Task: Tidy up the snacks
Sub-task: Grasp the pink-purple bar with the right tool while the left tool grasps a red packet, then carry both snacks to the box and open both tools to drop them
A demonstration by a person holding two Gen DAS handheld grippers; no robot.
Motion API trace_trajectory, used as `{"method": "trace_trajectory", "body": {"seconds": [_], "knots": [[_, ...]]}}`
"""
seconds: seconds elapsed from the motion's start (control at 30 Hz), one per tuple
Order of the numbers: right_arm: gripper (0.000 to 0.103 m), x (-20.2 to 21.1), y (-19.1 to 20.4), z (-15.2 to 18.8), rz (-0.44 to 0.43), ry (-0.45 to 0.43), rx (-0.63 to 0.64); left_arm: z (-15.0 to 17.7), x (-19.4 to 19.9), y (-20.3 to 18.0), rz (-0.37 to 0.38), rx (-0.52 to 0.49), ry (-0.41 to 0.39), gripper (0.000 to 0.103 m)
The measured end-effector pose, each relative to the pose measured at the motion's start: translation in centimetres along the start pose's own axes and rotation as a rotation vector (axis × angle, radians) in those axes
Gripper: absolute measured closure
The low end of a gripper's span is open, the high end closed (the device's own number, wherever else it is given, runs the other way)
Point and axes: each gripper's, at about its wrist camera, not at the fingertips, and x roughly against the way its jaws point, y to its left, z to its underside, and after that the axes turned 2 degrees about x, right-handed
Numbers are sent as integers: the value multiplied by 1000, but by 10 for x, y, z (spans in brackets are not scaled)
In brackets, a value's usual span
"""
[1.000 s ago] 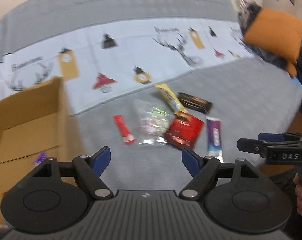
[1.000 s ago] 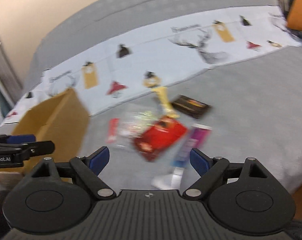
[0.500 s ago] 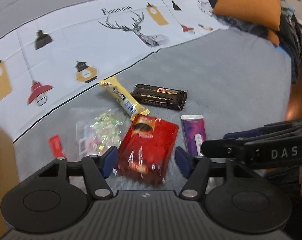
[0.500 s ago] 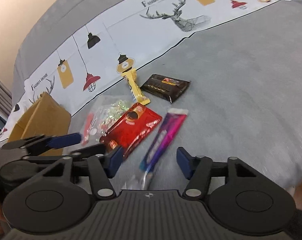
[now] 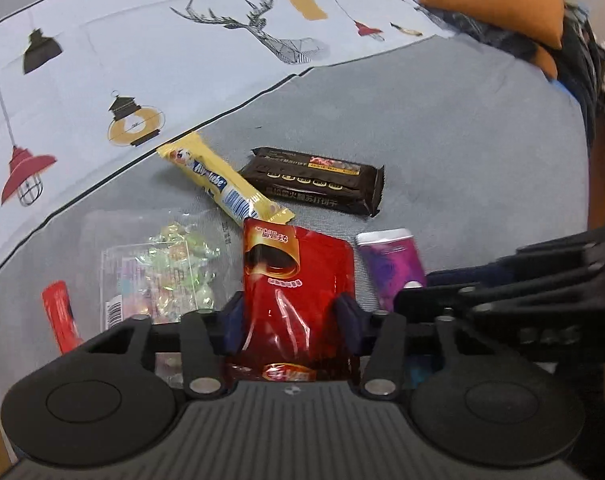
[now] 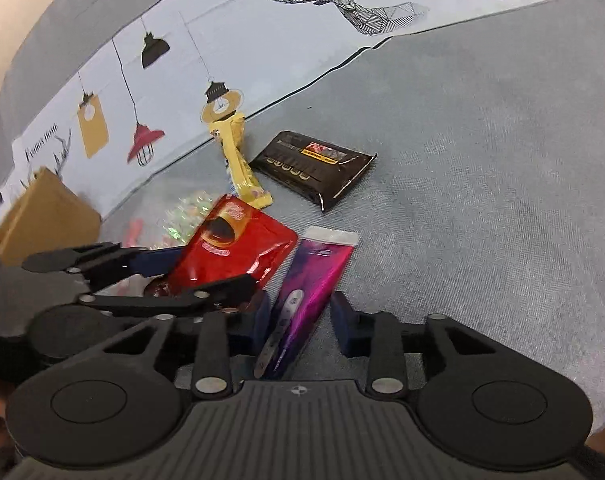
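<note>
Both grippers down among snacks on the grey bedspread point(image 6: 482, 160).
The left gripper point(image 5: 292, 322) straddles the red pouch point(image 5: 298, 276), pads at its edges, grip unclear. The right gripper point(image 6: 300, 322) stands apart around the purple packet point(image 6: 310, 280). Beyond lie the yellow bar point(image 5: 222, 182) and the dark brown pack point(image 5: 314, 186).

Left gripper point(image 5: 289, 322) — fingers point(image 5: 232, 326) parted, lowered and pointing forward. Right gripper point(image 6: 300, 322) just beside it on the right, fingers point(image 6: 342, 324) likewise apart — both held low, roughly parallel.
</note>
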Motion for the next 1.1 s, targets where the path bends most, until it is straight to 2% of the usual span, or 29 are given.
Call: {"method": "trace_trajectory", "body": {"seconds": [0.03, 0.1, 0.2, 0.3, 0.43, 0.57, 0.63, 0.83, 0.93, 0.97, 1.03, 1.1], "knots": [[79, -1, 2, 0, 9, -1, 14, 0, 4, 0, -2, 20, 1, 59], [90, 1, 0, 1, 4, -5, -2, -1, 13, 3, -7, 77, 4, 75], [94, 6, 0, 3, 5, -16, -13, -2, 29, 8, -2, 163, 10, 86], [97, 15, 3, 5, 14, -44, 10, -2, 44, 10, 12, 219, 5, 92], [98, 31, 0, 11, 10, -78, 12, -1, 64, 12, 25, 277, -4, 95], [98, 40, 1, 19, 41, -71, 60, 1, 73, 7, 37, 269, -4, 96], [97, 38, 0, 23, 28, -50, 61, 3, 70, -4, 25, 234, 0, 94], [88, 24, -12, 26, 5, 0, -38, 10, 39, -21, 1, 208, 45, 84], [86, 20, -8, 23, 3, 6, -1, 13, 26, -22, -6, 199, 74, 84], [85, 18, -5, 23, 6, 6, 21, 14, 21, -21, -14, 200, 93, 89], [80, 15, 1, 21, 10, 13, 69, 16, 18, -16, -12, 221, 96, 93], [66, 15, 9, 20, -4, 26, 114, 16, 20, -12, -6, 248, 104, 94]]}}
